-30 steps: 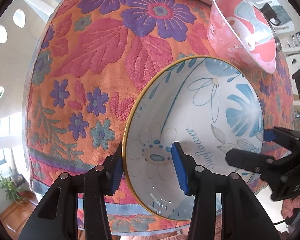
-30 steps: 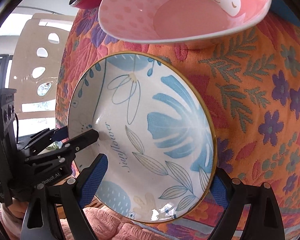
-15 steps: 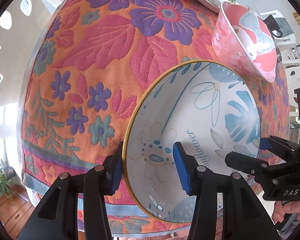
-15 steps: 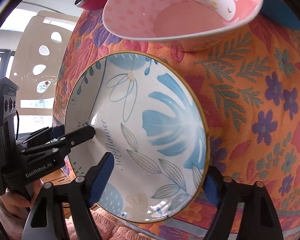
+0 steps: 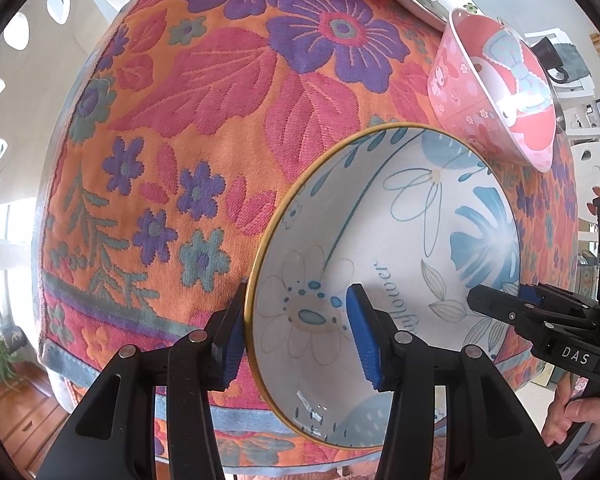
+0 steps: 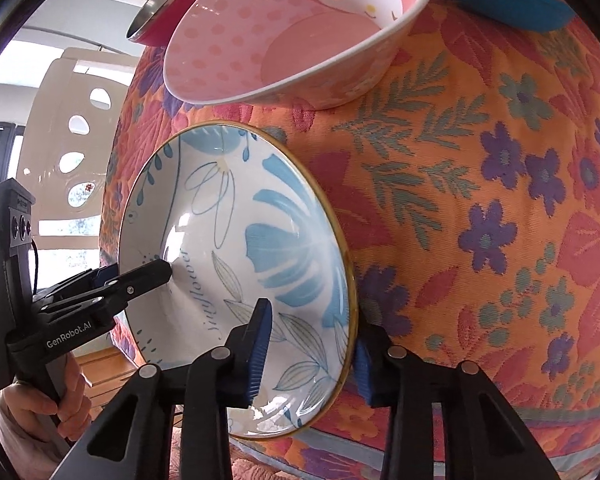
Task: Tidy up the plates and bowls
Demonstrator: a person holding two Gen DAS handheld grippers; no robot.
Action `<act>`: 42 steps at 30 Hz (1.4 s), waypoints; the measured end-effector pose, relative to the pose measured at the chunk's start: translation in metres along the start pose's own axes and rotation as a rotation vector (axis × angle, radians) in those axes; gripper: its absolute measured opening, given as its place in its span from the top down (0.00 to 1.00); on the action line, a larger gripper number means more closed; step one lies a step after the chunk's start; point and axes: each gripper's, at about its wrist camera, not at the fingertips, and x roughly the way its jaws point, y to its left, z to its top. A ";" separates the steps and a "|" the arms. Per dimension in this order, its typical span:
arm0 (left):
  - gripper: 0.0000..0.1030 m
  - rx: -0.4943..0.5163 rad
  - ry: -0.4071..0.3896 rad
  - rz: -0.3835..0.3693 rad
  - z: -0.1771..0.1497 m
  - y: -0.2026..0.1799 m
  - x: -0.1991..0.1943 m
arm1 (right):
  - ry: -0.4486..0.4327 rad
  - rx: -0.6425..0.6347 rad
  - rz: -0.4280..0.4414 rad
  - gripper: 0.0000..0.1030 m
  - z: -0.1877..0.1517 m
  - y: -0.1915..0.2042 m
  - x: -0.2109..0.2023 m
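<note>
On the flowered worktop (image 5: 228, 92), the blue-flower plate (image 5: 400, 240) sits at the near edge. Both tools, left tool (image 5: 298, 336) and right tool (image 6: 310, 350), straddle its rim, not yet clamped. An uneven lift may knock the pink bowl (image 6: 300, 36) at twelve o'clock.

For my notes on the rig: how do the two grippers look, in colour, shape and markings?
Both grippers are black plastic with long tapered fingers and ribbed blue pads, with silver round pins at the joints. The left gripper carries white lettering "GenRobot.AI" and a black camera block; the right gripper shows "DAS". Bare hands hold the handles.
</note>
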 end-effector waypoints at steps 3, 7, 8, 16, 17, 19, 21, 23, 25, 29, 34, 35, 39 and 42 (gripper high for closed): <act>0.55 -0.006 -0.001 -0.001 0.000 -0.002 0.001 | -0.001 0.002 0.003 0.68 0.000 -0.002 0.000; 0.55 -0.016 -0.001 -0.001 -0.001 -0.005 0.002 | 0.000 -0.008 -0.001 0.70 -0.002 -0.003 0.000; 0.55 -0.018 0.000 -0.001 -0.001 -0.006 0.002 | 0.000 -0.011 -0.001 0.70 -0.002 -0.003 0.000; 0.55 -0.041 0.000 0.000 -0.002 -0.012 0.005 | 0.011 -0.031 -0.006 0.73 -0.001 -0.004 0.000; 0.55 -0.045 0.000 0.000 -0.001 -0.012 0.006 | 0.012 -0.033 -0.006 0.74 -0.001 -0.004 0.000; 0.55 -0.054 0.001 0.001 0.000 -0.013 0.006 | 0.017 -0.041 -0.005 0.75 0.000 -0.004 0.000; 0.55 -0.064 0.001 0.002 0.001 -0.014 0.006 | 0.022 -0.049 -0.005 0.75 0.000 -0.004 0.000; 0.55 -0.075 0.000 0.003 0.001 -0.014 0.007 | 0.029 -0.057 -0.001 0.76 0.001 -0.004 0.000; 0.54 -0.086 0.000 0.004 0.002 -0.014 0.007 | 0.036 -0.066 0.003 0.76 0.002 -0.004 0.001; 0.54 -0.110 0.000 0.006 0.003 -0.013 0.008 | 0.049 -0.085 0.007 0.76 0.003 -0.004 0.001; 0.55 -0.142 0.010 0.017 0.003 -0.010 0.007 | 0.071 -0.112 0.008 0.76 0.005 -0.003 0.001; 0.56 -0.146 0.014 0.023 0.003 -0.010 0.007 | 0.079 -0.119 0.007 0.76 0.004 -0.002 0.001; 0.57 -0.155 0.024 0.081 0.003 -0.005 -0.003 | 0.095 -0.157 -0.009 0.75 0.002 0.002 -0.008; 0.57 -0.159 -0.004 0.119 0.006 -0.001 -0.024 | 0.090 -0.172 0.002 0.74 0.004 0.004 -0.026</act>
